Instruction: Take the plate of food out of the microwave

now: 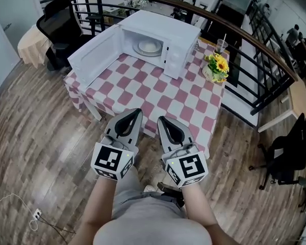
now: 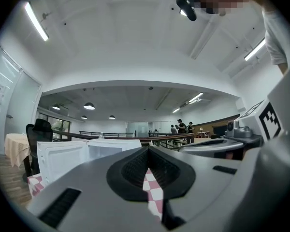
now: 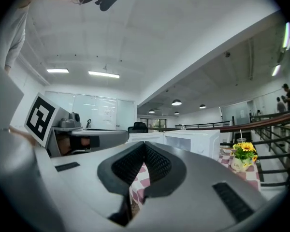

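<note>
Here, your left tongs (image 1: 136,112) and right tongs (image 1: 162,120) are both closed on nothing, side by side by the near edge of the checkered surface (image 1: 158,93). The plate of food (image 1: 148,47) sits inside the open microwave (image 1: 168,27) at the far side.

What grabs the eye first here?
The white microwave stands at the far end of the checked table, door swung open, with the plate of food inside. In the foreground, the left gripper and right gripper point toward it side by side, both shut and empty. A pot of yellow flowers stands beside the microwave.
</note>
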A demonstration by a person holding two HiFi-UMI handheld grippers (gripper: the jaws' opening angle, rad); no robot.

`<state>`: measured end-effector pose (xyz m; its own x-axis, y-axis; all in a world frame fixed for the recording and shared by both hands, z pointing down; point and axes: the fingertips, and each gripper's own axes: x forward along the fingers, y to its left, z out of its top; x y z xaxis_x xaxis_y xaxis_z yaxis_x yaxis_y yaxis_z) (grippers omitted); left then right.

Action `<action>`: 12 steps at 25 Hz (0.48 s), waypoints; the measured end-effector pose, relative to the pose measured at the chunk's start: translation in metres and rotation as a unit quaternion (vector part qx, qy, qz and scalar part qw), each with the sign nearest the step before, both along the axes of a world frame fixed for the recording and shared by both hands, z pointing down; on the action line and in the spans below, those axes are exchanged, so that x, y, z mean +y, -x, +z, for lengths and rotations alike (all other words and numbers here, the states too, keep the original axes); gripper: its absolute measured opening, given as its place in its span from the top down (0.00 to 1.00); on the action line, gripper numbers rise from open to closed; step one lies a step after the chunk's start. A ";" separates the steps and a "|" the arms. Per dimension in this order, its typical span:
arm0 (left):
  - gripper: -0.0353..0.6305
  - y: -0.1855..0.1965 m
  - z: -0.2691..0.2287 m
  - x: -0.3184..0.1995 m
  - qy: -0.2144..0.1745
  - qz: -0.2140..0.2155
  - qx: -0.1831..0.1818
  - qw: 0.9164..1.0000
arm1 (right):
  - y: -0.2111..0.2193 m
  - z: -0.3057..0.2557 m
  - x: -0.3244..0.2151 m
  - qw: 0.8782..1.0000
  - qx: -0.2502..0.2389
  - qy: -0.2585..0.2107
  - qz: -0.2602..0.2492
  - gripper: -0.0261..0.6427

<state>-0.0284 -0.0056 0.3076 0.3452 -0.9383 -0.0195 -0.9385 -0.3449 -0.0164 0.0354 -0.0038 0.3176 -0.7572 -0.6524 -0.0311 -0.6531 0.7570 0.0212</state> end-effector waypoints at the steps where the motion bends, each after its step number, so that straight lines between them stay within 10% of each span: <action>1: 0.94 0.003 0.000 -0.007 0.000 0.004 -0.003 1.000 | 0.004 0.000 -0.007 1.000 -0.005 0.004 0.000 0.92; 12: 0.94 0.050 0.011 -0.097 0.029 0.046 -0.012 0.998 | 0.069 0.016 -0.080 0.999 0.020 0.021 -0.012 0.92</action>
